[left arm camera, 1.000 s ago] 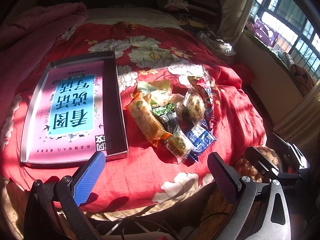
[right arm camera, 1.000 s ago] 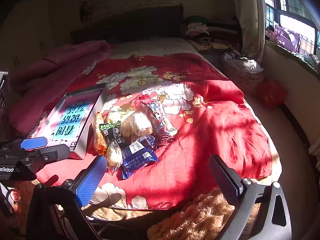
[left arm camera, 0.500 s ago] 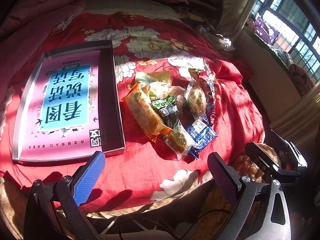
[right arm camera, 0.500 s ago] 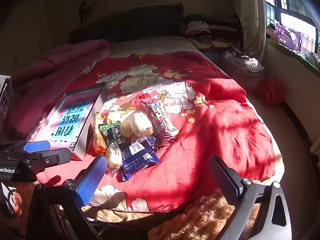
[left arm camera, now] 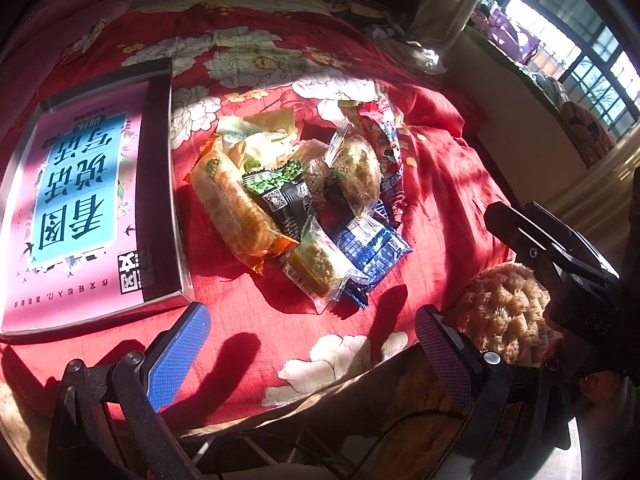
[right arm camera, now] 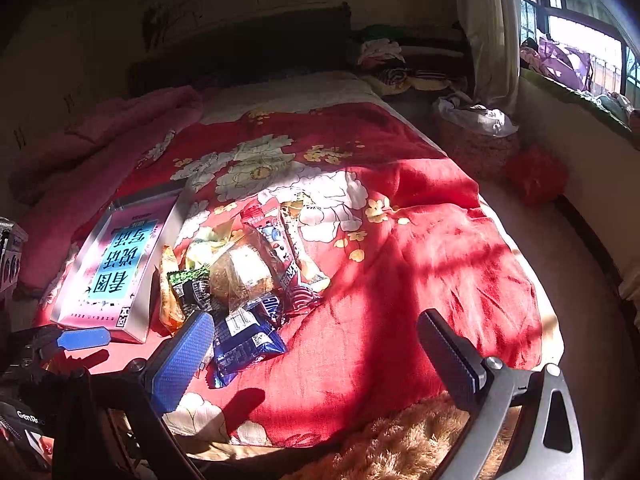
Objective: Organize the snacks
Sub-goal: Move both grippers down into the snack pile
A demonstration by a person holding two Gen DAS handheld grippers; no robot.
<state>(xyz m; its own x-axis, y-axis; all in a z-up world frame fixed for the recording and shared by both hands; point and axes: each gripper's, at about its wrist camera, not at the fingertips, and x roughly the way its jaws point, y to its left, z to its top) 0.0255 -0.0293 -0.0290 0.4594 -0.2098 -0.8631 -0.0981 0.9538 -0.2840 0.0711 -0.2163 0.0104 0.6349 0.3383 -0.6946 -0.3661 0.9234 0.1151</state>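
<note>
**Snacks heaped on the bed, both grippers empty**

The snacks (left arm camera: 300,200) lie in one loose, overlapping heap at the centre of the left wrist view, on the red floral bedspread (left arm camera: 440,184). Just beside the heap, at centre left, sits a shallow box (left arm camera: 160,168) with a pink booklet inside. In the right wrist view the same heap (right arm camera: 240,276) sits left of centre, the box (right arm camera: 140,320) further left.

The left gripper (left arm camera: 312,356) hovers over the near edge of the bed at the bottom of its frame, fingers (left arm camera: 180,356) wide apart and holding nothing. The right gripper (right arm camera: 320,356) is likewise spread and empty; its left finger (right arm camera: 182,360) overlaps the near end of the heap in the picture, by the blue packet (right arm camera: 244,340), though I cannot tell whether it touches.

Nothing looks sorted yet; the box seems the likely place for the snacks.

Risks from here:
- The packets overlap, so closing on one could drag or lift a neighbour with it.
- The wrappers look slick and crinkly; a pinch on a loose edge may slip, while a hard pinch across the middle could crush the crumbly cakes.
- The bedspread is soft and wrinkled; fingers pressed low may catch cloth along with a wrapper.
- The nearest packets lie close to the bed's edge, so a nudge could push them off.
- Hard sunlight and deep shadow make wrapper edges hard to judge.
</note>
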